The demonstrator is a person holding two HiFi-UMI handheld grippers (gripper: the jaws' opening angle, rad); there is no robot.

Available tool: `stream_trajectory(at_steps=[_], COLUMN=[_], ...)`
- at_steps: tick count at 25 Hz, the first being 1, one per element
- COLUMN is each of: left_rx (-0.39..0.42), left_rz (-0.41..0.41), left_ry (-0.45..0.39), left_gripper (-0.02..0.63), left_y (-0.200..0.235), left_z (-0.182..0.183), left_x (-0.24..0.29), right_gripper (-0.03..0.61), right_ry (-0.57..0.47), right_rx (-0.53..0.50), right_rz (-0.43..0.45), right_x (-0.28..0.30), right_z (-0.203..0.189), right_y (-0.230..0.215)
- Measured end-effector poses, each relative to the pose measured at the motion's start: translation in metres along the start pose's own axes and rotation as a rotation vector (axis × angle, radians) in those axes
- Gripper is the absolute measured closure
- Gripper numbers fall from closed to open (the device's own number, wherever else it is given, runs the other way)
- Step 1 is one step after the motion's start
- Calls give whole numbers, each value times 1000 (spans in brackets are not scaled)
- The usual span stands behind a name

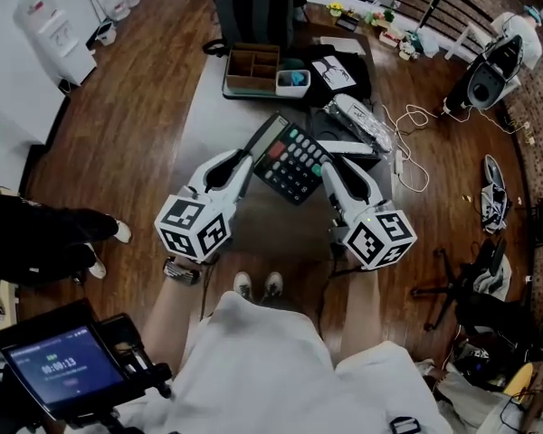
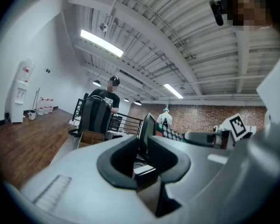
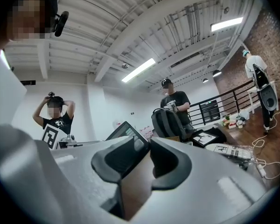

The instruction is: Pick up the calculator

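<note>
The black calculator (image 1: pixel 290 159) with white and red keys is held tilted above the grey table (image 1: pixel 208 116), between both grippers. My left gripper (image 1: pixel 250 158) is shut on its left edge and my right gripper (image 1: pixel 327 167) is shut on its right edge. In the left gripper view the calculator (image 2: pixel 146 127) stands edge-on between the dark pads of the left gripper (image 2: pixel 143 146). Seen from the right gripper view, the calculator (image 3: pixel 125 131) is clamped in the right gripper (image 3: pixel 142 148), display end up.
On the table behind stand a wooden organiser box (image 1: pixel 252 69), a black backpack (image 1: pixel 252 7), papers on a black folder (image 1: pixel 339 72) and a plastic-wrapped bundle (image 1: pixel 362 123). A white cable (image 1: pixel 409 147) lies on the wood floor at the right. A person's legs (image 1: pixel 45 238) are at the left.
</note>
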State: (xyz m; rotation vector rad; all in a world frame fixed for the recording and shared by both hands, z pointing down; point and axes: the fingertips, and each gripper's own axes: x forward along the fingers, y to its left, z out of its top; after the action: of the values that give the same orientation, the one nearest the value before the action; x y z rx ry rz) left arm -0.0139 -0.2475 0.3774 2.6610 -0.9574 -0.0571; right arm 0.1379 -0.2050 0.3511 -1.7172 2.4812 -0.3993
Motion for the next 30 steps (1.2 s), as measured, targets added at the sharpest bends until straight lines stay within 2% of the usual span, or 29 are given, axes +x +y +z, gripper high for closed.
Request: stream_trajectory(at_steps=[5, 13, 19, 30], left_rx=[-13, -9, 35, -1], left_rz=[-11, -3, 26, 63], left_ry=[-2, -11, -34, -23], left_gripper=[537, 536, 537, 537], left_y=[-8, -13, -76, -164], left_z=[-8, -11, -20, -71], left_x=[-28, -37, -86, -159], right_gripper=[466, 466, 466, 466], right_ry=[-1, -14, -42, -21], right_rx=[-18, 5, 3, 13], right_rz=[-5, -5, 38, 72], right_x=[-20, -28, -102, -211], right_z=[-7, -14, -16, -43], right_y=[24, 29, 54, 83])
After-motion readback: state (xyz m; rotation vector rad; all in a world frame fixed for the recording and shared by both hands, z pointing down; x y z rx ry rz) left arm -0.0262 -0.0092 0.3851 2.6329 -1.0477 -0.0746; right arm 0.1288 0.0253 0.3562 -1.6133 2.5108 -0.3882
